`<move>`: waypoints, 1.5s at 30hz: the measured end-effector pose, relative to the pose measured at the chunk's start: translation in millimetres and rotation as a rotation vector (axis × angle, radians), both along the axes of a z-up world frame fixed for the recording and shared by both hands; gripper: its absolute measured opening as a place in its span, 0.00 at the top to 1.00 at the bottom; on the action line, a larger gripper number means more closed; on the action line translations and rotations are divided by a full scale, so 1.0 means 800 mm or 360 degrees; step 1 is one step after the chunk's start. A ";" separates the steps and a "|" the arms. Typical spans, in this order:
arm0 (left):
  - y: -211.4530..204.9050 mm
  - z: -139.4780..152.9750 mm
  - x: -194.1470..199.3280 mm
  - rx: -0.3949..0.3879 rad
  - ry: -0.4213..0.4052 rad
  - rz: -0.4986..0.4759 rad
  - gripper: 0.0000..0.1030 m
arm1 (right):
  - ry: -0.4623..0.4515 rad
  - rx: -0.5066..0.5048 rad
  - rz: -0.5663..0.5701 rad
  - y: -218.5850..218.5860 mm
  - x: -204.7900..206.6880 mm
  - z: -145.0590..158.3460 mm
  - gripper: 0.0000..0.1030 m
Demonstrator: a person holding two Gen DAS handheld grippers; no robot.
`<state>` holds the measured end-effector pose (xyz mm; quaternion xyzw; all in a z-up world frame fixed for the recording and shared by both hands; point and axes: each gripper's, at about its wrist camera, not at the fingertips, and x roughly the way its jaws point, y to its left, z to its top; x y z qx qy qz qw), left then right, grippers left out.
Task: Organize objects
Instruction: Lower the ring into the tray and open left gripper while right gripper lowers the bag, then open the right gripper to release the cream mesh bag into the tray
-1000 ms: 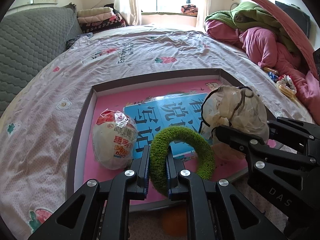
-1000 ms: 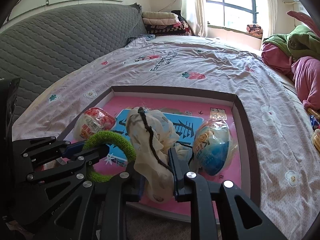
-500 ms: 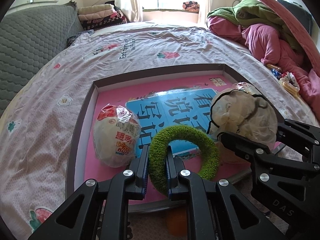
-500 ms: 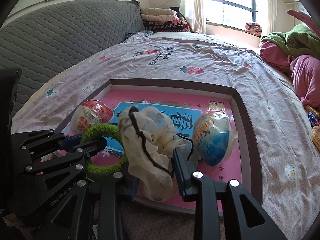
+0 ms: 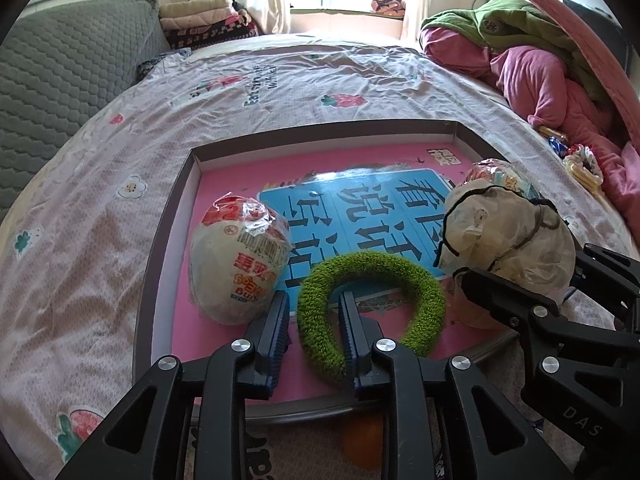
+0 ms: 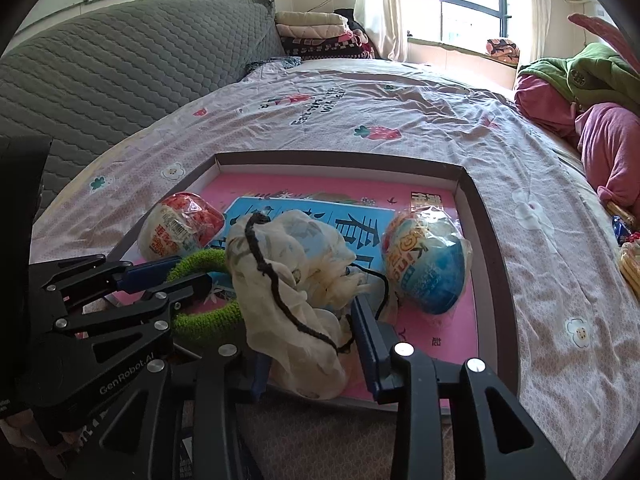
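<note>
A shallow box with a pink floor [image 5: 224,352] [image 6: 436,216] lies on the bed. My left gripper [image 5: 313,312] is open; its jaws straddle one side of a green knitted ring [image 5: 424,284] [image 6: 208,316] that lies on the box floor. My right gripper [image 6: 308,320] is open around a cream cloth bundle with a black cord [image 6: 288,264] [image 5: 508,232], which rests at the box's near edge. A red-and-white wrapped egg [image 5: 236,264] [image 6: 180,228] lies at the left. A blue wrapped egg [image 6: 424,264] lies at the right.
The box sits on a pink flowered bedsheet [image 5: 100,208]. A grey quilted headboard [image 6: 100,80] is at the left. Pink and green clothes [image 5: 540,68] are piled at the right, with small snack packets [image 5: 580,160] beside them. A window [image 6: 460,4] is at the back.
Both grippers opened. The left let go of the green ring, which now lies flat in the box. The right jaws spread wide and the cloth bundle settled onto the box's edge.
</note>
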<state>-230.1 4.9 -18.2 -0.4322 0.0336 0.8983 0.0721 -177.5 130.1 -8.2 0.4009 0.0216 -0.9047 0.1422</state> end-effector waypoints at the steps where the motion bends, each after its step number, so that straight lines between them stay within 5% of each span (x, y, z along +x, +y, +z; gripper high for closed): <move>1: -0.001 0.000 0.000 0.0001 -0.0001 0.0004 0.72 | -0.0002 0.0001 -0.0003 0.000 0.000 0.000 0.64; 20: -0.007 0.017 0.014 0.0020 0.0025 -0.0030 0.44 | 0.0027 -0.0008 -0.0063 0.013 0.015 0.013 0.64; 45: -0.024 0.035 0.019 0.0068 0.0094 0.0006 0.42 | 0.0206 -0.0024 -0.0178 0.047 0.020 0.053 0.62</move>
